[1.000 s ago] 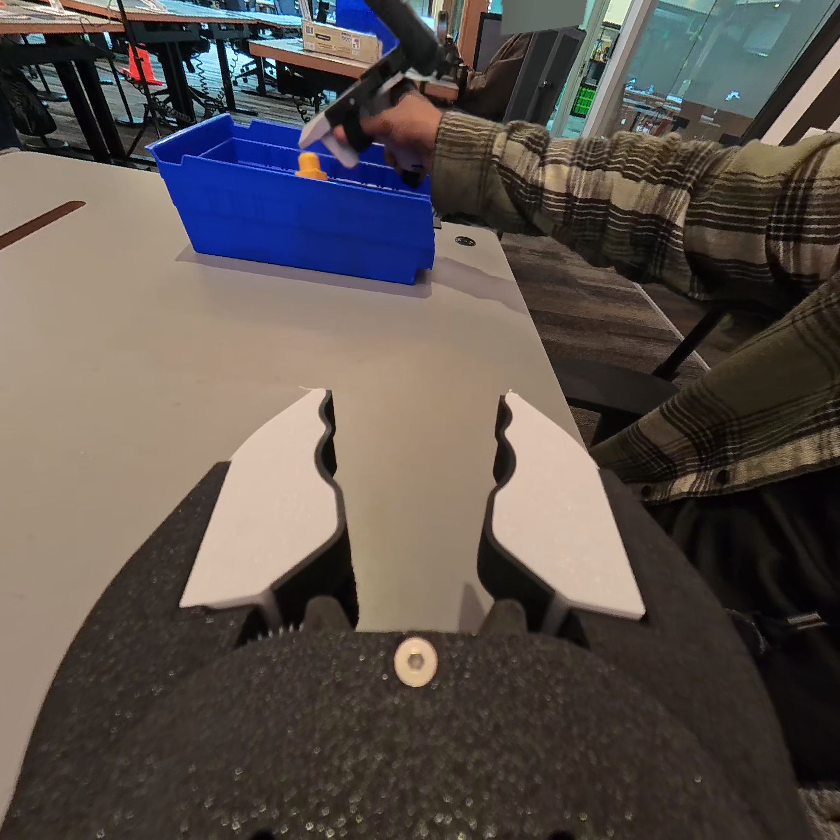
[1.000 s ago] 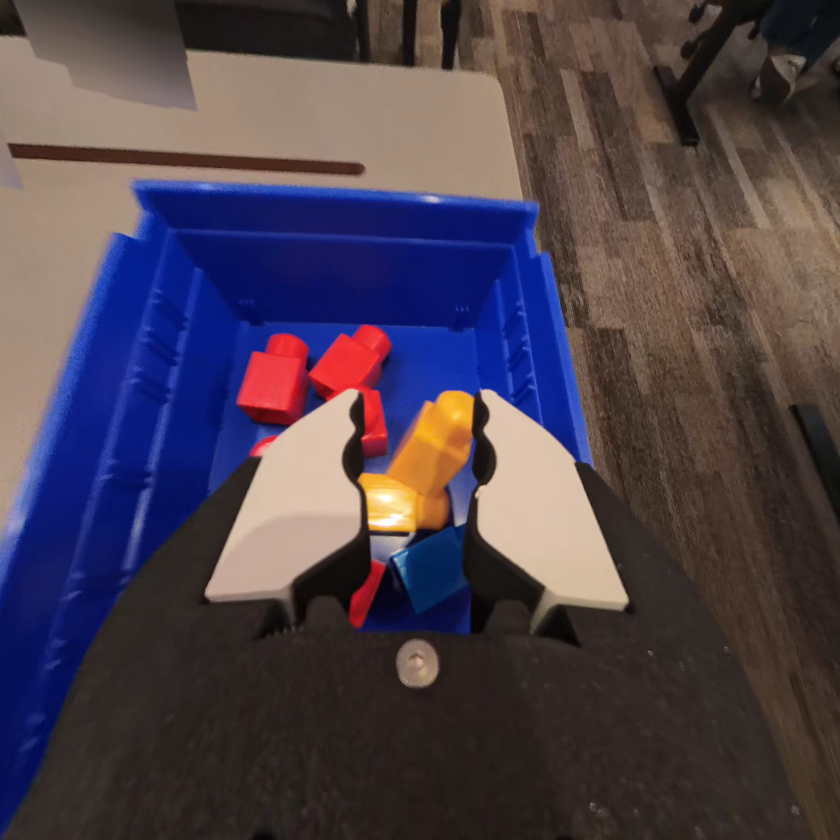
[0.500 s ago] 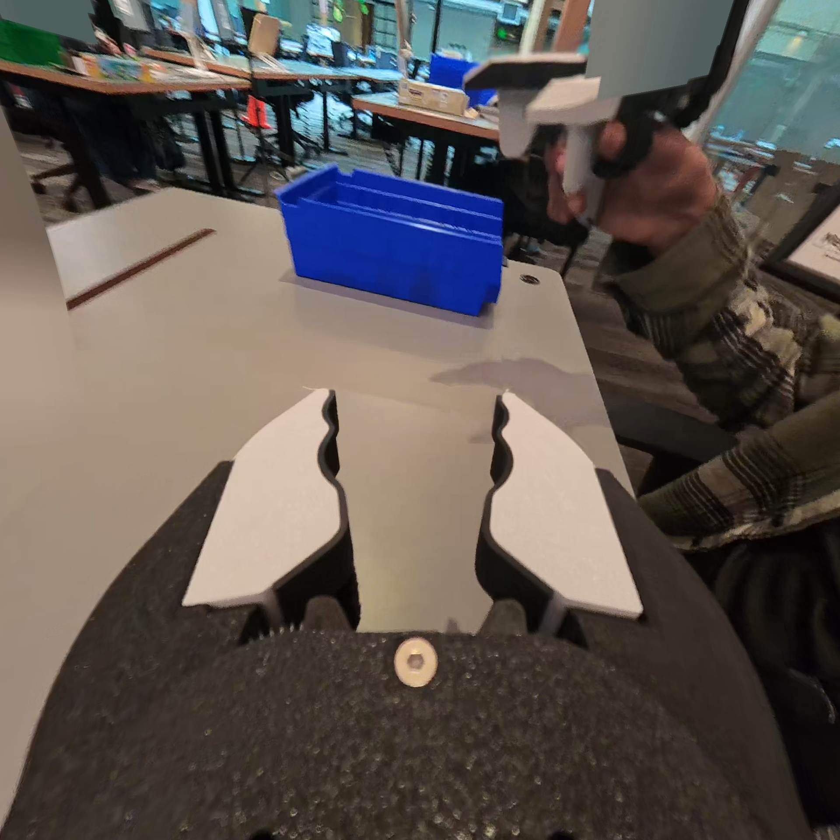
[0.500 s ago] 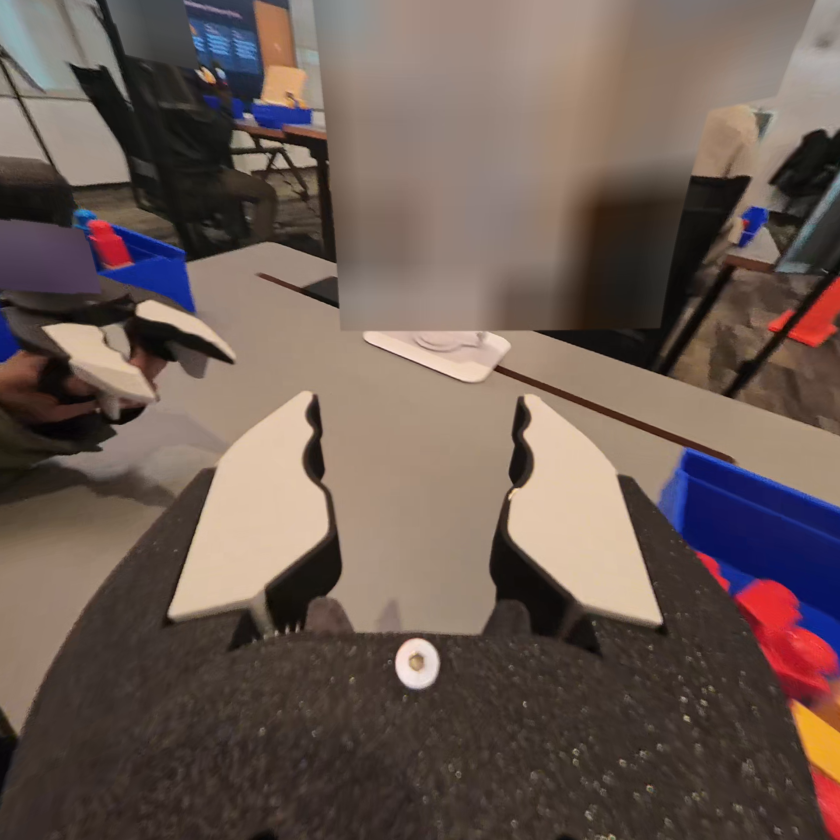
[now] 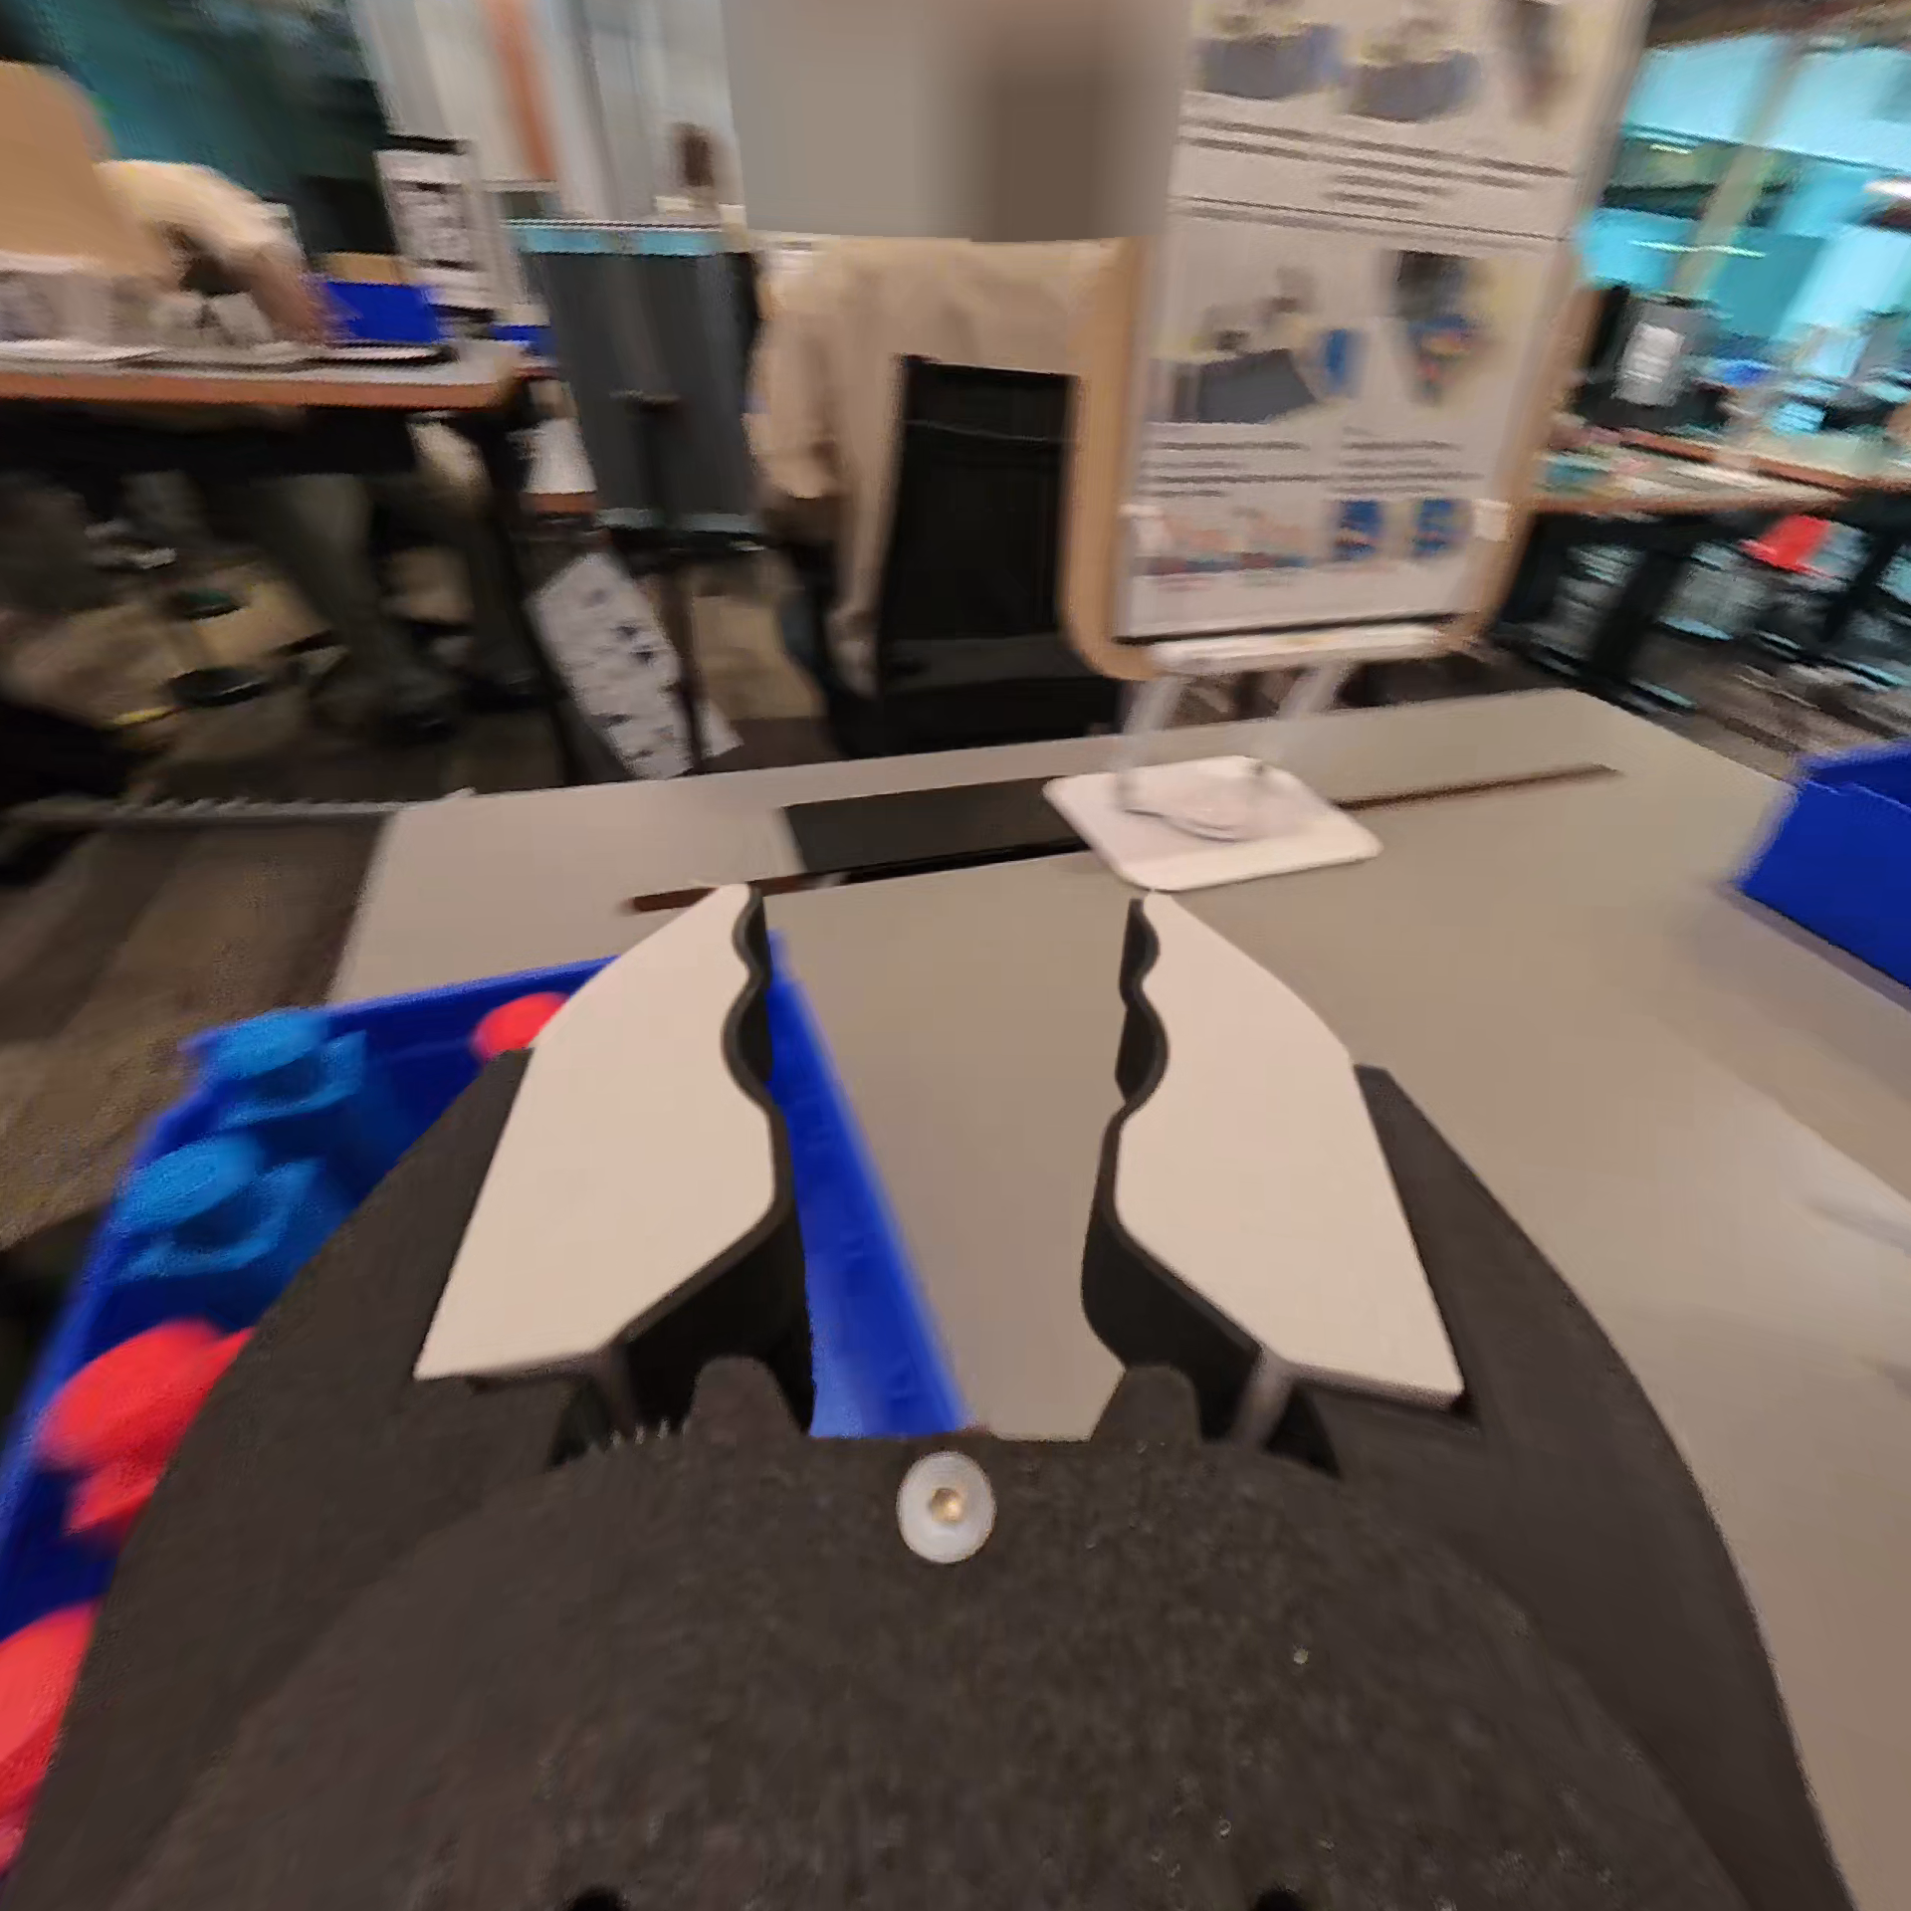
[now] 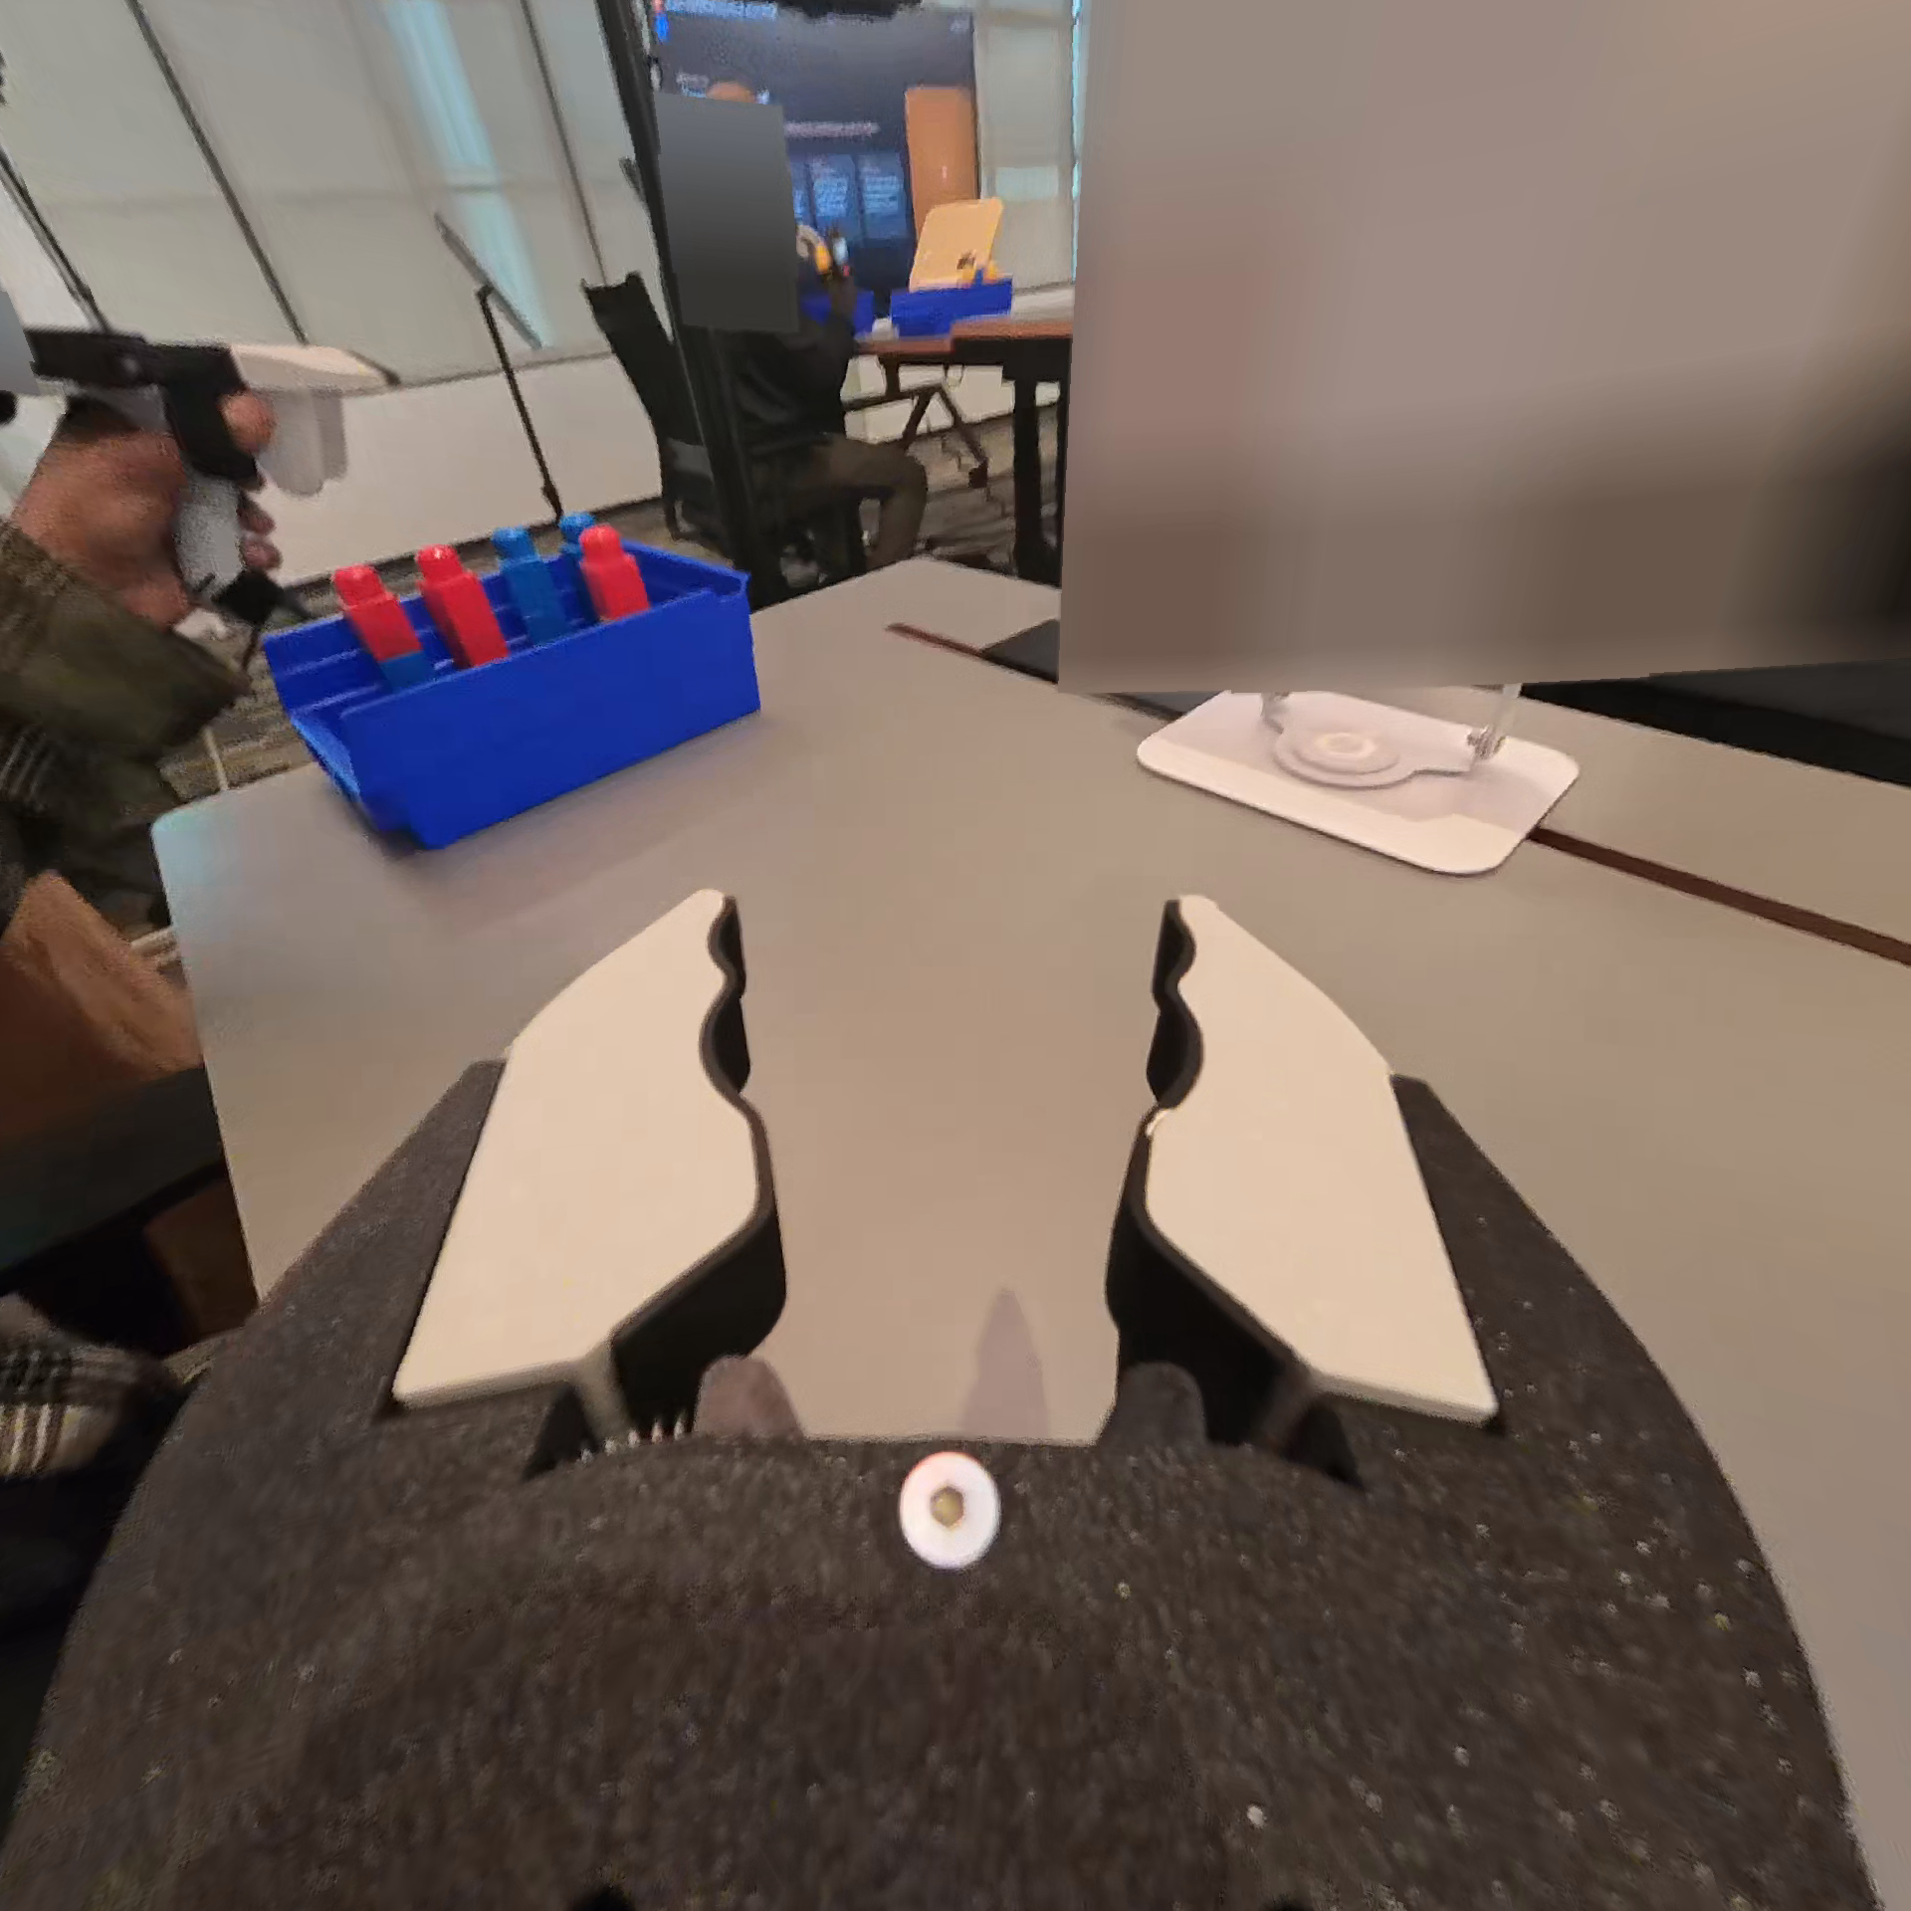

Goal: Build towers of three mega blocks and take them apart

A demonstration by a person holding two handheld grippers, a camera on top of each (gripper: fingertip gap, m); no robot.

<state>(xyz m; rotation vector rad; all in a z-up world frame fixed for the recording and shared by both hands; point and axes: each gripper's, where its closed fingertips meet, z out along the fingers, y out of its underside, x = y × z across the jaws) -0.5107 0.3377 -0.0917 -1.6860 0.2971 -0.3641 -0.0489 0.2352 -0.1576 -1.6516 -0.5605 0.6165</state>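
My left gripper (image 5: 941, 905) is open and empty. It hovers over the right wall of a blue bin (image 5: 827, 1138) at the lower left, which holds blurred blue blocks (image 5: 238, 1127) and red blocks (image 5: 134, 1417). My right gripper (image 6: 946, 905) is open and empty above the bare grey table (image 6: 931, 807). In the right wrist view the same bin (image 6: 517, 714) stands far left with upright red towers (image 6: 455, 610) and a blue tower (image 6: 533, 589). The left gripper (image 6: 310, 403), held in a hand, hangs above it.
A second blue bin (image 5: 1841, 869) sits at the table's right edge. A white stand base (image 6: 1355, 776) rests on the far side by a dark slot (image 5: 931, 827). A plaid sleeve (image 6: 62, 662) is at the left. Chairs, tables and a poster board stand beyond. About 50 cm separates my left fingertips from my right.
My right gripper came up out of the bin of loose blocks, opened wide and turned to face across the table. My left gripper swung left to above the bin of towers.
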